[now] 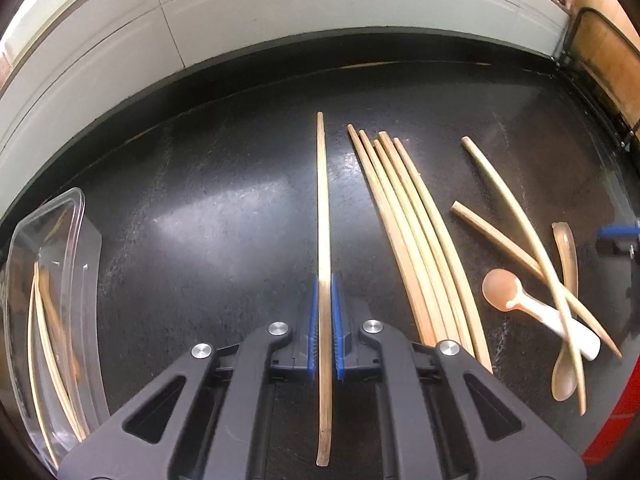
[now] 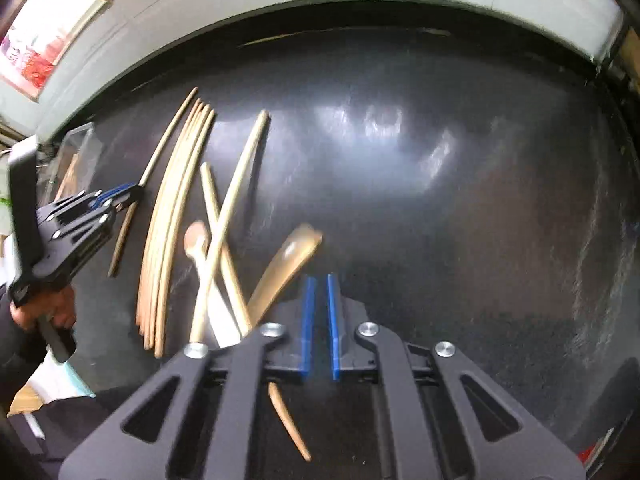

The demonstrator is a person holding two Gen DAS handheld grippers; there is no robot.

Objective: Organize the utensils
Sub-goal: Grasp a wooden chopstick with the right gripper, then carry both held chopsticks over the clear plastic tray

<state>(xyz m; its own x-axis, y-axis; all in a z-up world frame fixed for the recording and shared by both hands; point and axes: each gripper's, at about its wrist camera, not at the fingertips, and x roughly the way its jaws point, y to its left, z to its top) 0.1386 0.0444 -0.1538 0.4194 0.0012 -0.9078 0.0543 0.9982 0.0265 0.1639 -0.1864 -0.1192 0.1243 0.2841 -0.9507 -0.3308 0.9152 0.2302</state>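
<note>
My left gripper (image 1: 325, 280) is shut on a single pale wooden chopstick (image 1: 323, 184) that runs straight away from me over the black tabletop (image 1: 200, 200). To its right lies a bundle of several chopsticks (image 1: 404, 240). Further right, two crossed chopsticks (image 1: 516, 220) rest over a white-handled spoon (image 1: 532, 304) and a brown spoon (image 1: 565, 376). My right gripper (image 2: 320, 280) is shut with nothing between its pads. It hangs just right of the brown spoon (image 2: 288, 268). From that side, the left gripper (image 2: 120, 194) is seen holding its chopstick (image 2: 168, 136).
A clear plastic container (image 1: 80, 216) with several chopsticks inside stands at the left edge of the table. A pale wall (image 1: 280, 12) borders the far side. A red object (image 1: 616, 420) sits at the near right. A hand (image 2: 48, 308) holds the left gripper's handle.
</note>
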